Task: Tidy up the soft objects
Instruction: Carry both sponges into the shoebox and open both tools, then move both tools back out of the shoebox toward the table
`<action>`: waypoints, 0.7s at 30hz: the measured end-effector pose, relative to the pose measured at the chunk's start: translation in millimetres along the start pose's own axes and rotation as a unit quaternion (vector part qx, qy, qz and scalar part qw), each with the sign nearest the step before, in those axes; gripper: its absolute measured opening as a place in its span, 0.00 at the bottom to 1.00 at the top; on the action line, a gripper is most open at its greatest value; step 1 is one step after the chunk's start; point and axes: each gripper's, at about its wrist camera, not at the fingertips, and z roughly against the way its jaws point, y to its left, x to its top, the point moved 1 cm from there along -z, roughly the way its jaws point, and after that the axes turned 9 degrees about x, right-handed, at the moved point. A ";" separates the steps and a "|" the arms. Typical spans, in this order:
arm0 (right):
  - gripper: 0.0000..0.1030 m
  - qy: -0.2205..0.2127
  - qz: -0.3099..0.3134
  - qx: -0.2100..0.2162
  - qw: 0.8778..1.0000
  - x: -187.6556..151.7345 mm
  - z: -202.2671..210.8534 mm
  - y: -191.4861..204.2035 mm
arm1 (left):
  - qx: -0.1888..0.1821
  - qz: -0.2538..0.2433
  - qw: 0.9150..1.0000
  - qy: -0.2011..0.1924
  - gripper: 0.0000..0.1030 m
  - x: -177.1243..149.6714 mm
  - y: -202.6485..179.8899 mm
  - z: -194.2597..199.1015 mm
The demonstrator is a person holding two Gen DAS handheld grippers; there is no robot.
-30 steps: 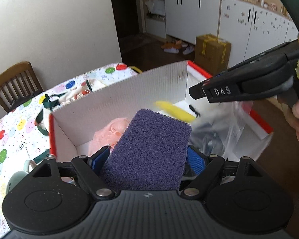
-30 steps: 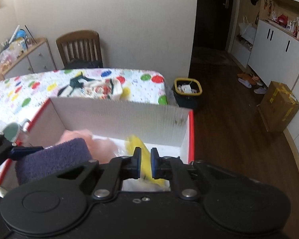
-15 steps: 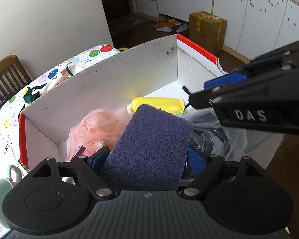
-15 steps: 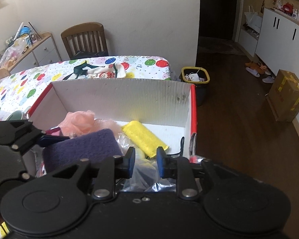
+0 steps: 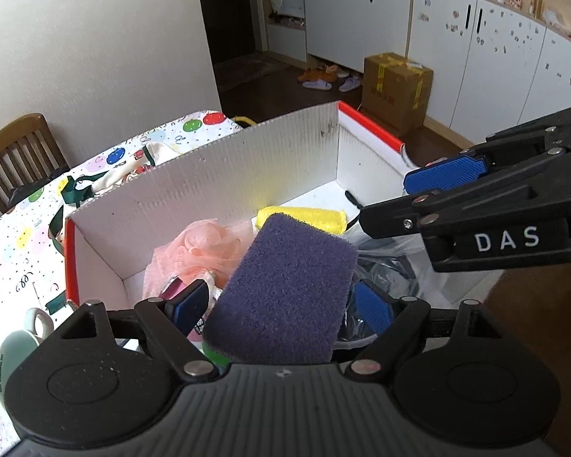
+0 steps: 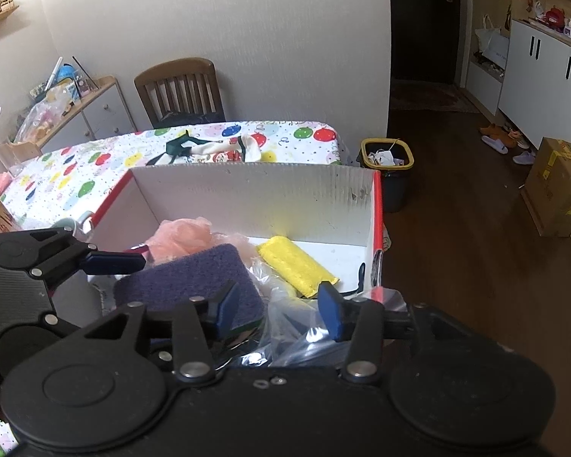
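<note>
Over the near edge of the white corrugated box point(image 5: 217, 175), we find the left gripper point(image 5: 281, 302) with its blue-padded fingers point(image 5: 190, 301) spread to either side of a purple scouring sponge point(image 5: 285, 293). Whether the pads press the sponge or merely flank it, we cannot tell from either view; the left pad appears slightly apart from the sponge's edge. The sponge lies tilted, its far end raised above the box contents. Behind it inside the box we note a pink mesh bath pouf point(image 5: 198, 247) against the left portion of the floor, and a yellow sponge point(image 5: 304, 217) lying flat near the far wall. A crumpled clear plastic bag point(image 6: 297, 327) occupies the right near corner of the box, beside the purple sponge. The right gripper point(image 6: 279, 308) hovers over that bag with its fingers point(image 6: 329, 312) released and wide apart, grasping nothing; in the left wrist view the same gripper point(image 5: 430, 194) enters from the right, marked "DAS". The box has red rims and stands on a tabletop point(image 6: 76, 175) covered by a cloth printed with coloured balloons. On that cloth beyond the box we record a folded fabric item with dark green ribbon point(image 6: 205, 150), and a pale green mug point(image 5: 15, 346) just beside the box's left near corner. A wooden chair point(image 6: 179, 91) stands at the far side against the wall, a yellow-rimmed waste bin point(image 6: 386, 152) sits on the floor near the table end, and a brown cardboard carton point(image 5: 396, 91) rests before the white cabinets.
</note>
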 end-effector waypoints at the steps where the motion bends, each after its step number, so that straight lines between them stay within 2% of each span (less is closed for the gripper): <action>1: 0.44 -0.004 -0.002 0.002 1.000 -0.2 3.7 0.5 | -0.002 0.002 1.000 -0.002 0.82 -0.2 1.1 2.5; 10: 0.51 -0.027 0.007 0.022 0.999 -1.8 32.5 17.3 | -0.010 0.038 0.999 -0.032 0.83 -8.6 18.6 39.7; 21: 0.62 -0.061 0.036 0.054 0.996 -2.9 60.3 64.9 | -0.013 0.099 0.992 -0.073 0.85 -29.6 56.0 98.5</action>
